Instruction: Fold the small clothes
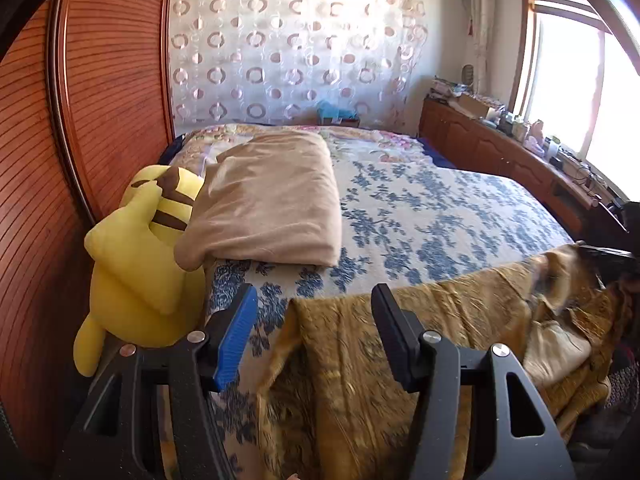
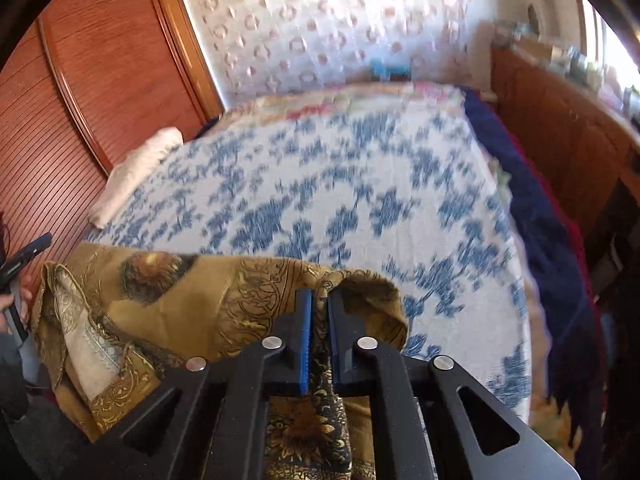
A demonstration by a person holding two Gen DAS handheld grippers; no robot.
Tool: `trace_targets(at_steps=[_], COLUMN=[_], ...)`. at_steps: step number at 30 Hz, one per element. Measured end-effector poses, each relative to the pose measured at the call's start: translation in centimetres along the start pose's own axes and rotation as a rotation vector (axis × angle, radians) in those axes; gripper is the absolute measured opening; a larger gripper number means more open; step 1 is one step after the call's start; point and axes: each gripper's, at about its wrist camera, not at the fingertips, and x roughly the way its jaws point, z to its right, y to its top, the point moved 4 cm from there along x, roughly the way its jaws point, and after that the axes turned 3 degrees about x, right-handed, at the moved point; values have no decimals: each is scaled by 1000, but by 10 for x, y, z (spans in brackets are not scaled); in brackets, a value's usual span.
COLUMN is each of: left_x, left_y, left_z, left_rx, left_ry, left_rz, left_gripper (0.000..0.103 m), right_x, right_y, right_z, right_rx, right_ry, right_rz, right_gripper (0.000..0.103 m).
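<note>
Right wrist view: right hand-held gripper (image 2: pixel 319 308) clamped on rumpled golden-brown patterned garment (image 2: pixel 168 300); left hand-held gripper (image 1: pixel 314 304) open, empty; folding barely begun.

The cloth (image 1: pixel 360 360) was golden brown with dark swirly patterns. The bed cover (image 1: pixel 440 216) was white with blue flowers. The soft toy (image 1: pixel 136 264) was yellow with brown stripes.

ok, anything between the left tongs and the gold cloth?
Nothing visible. The left tongs stand open just over the gold patterned cloth at the bed's near edge, with no object between. The yellow plush and the folded beige blanket lie off to the left, clear of it.
</note>
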Motion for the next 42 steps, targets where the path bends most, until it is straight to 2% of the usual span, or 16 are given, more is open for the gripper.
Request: trace_targets(at_steps=[2, 5, 7, 13, 14, 16, 17, 18, 19, 24, 29, 35, 42], left_x=[8, 18, 21, 23, 24, 27, 29, 30, 32, 43, 54, 60, 60], left_y=[0, -6, -8, -11, -11, -12, -13, -14, -15, -21, -22, -21, -21], left_z=[-1, 0, 0, -7, -9, -13, -14, -14, -14, -11, -12, -8, -7], left_rx=[-1, 5, 3, -13, -15, -21, -25, -27, -30, -25, -32, -39, -37], left_ry=[1, -1, -10, 0, 4, 13, 10, 7, -1, -25, -33, -61, -54], left_rz=[-14, -40, -48, -64, -70, -84, -92, -97, -102, -144, -176, -194, -183], left_gripper=[60, 60, 60, 60, 60, 60, 60, 60, 60, 60, 60, 60, 60], right_x=[-18, -32, -26, -18, -18, -20, -17, -16, -15, 8, 26, 34, 37], right_y=[1, -2, -6, -6, -3, 0, 3, 4, 4, 2, 3, 1, 1], right_z=[2, 14, 18, 15, 11, 5, 3, 3, 5, 15, 17, 21, 22], right_rx=[20, 67, 80, 45, 33, 0, -12, -28, -35, -43, -27, -16, -16], right_ry=[-25, -103, -99, -126, -124, -136, -148, -157, -159, -170, -143, -126, -119], right_rz=[70, 119, 85, 56, 60, 64, 63, 67, 68, 17, -31, -53, -54], right_gripper=[6, 5, 5, 5, 10, 27, 44, 55, 57, 59, 59, 60, 61])
